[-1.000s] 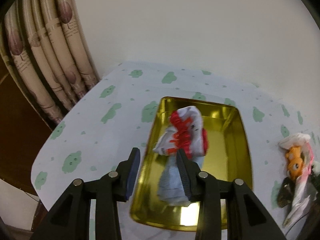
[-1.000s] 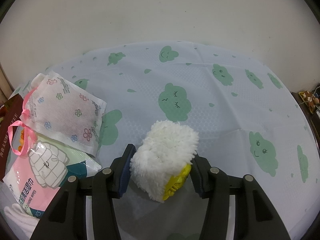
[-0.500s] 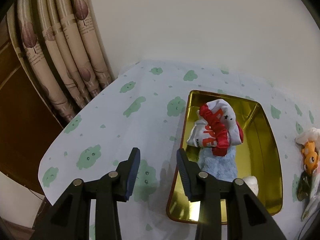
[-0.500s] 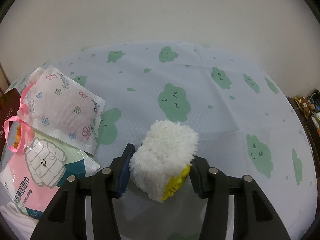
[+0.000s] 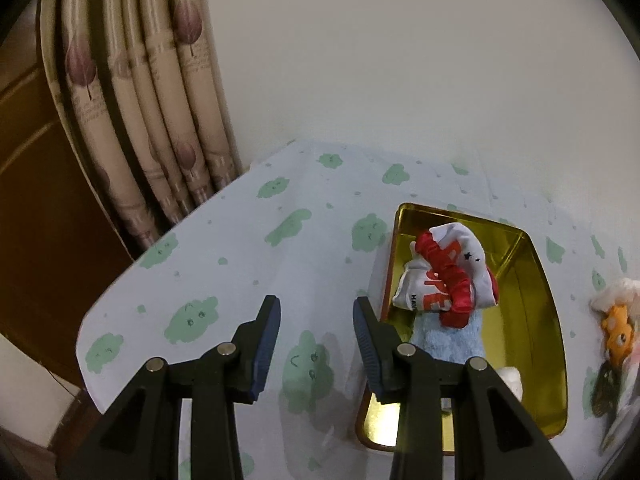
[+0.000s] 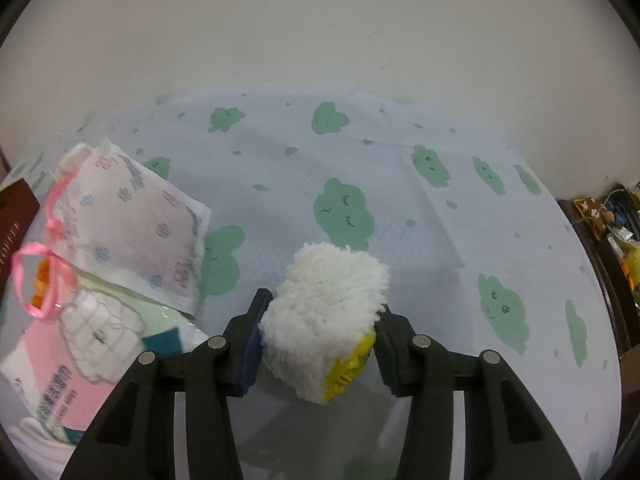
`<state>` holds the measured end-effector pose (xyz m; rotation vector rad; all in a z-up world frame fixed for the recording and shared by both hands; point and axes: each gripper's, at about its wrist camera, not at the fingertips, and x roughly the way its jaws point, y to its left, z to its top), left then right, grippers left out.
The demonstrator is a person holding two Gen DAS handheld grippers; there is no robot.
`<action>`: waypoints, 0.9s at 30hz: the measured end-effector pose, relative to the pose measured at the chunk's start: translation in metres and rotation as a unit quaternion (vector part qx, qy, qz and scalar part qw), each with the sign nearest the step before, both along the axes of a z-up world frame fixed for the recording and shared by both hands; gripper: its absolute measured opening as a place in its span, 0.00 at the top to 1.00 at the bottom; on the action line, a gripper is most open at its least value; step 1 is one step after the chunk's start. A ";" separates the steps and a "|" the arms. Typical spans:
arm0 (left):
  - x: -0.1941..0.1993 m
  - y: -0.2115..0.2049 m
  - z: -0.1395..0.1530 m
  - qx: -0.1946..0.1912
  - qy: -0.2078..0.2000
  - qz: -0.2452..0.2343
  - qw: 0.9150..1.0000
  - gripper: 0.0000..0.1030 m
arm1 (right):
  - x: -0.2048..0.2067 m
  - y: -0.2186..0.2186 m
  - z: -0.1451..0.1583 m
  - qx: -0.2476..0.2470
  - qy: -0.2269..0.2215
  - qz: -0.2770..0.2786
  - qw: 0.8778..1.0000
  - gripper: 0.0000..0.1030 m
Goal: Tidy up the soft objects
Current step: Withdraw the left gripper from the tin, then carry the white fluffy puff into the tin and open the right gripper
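My right gripper (image 6: 320, 320) is closing on a white fluffy mitt (image 6: 328, 296) with a yellow underside (image 6: 352, 364); both pads press into its pile on the cloud-print tablecloth (image 6: 400, 216). In the left wrist view my left gripper (image 5: 316, 332) stands open and empty over the tablecloth, just left of a gold tray (image 5: 550, 312). The tray holds a red-and-white sock bundle (image 5: 444, 276), a light blue fluffy cloth (image 5: 448, 340) and a small white piece (image 5: 512, 376).
A floral pouch (image 6: 132, 224), a pink wet-wipes pack (image 6: 72, 364) and a pink ribbon (image 6: 52, 276) lie left of the mitt. An orange plush toy (image 5: 618, 332) lies right of the tray. Curtains (image 5: 160, 120) hang at the table's left edge; clutter (image 6: 612, 216) lies off its right edge.
My left gripper has moved left, from above the tray's contents to over the bare tablecloth beside it. The right jaws have narrowed onto the white mitt.
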<state>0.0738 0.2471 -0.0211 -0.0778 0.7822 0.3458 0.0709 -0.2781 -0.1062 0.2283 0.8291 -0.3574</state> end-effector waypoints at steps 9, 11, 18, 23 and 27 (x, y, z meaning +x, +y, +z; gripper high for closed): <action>-0.001 -0.001 -0.003 0.007 0.008 0.011 1.000 0.63 | -0.006 0.021 0.031 -0.007 -0.019 0.025 0.999 0.57; -0.002 0.001 -0.002 0.004 0.007 0.013 1.000 0.63 | -0.007 0.028 0.040 -0.007 -0.027 0.032 0.999 0.57; -0.004 0.009 -0.001 -0.009 0.001 0.033 0.999 0.63 | -0.002 0.070 0.074 -0.003 -0.056 0.085 0.995 0.57; -0.005 0.017 -0.001 -0.020 -0.002 0.048 0.999 0.63 | 0.009 0.115 0.095 0.005 -0.071 0.144 0.987 0.57; -0.007 0.022 -0.002 -0.030 -0.003 0.058 0.998 0.63 | 0.016 0.152 0.101 0.016 -0.067 0.189 0.980 0.57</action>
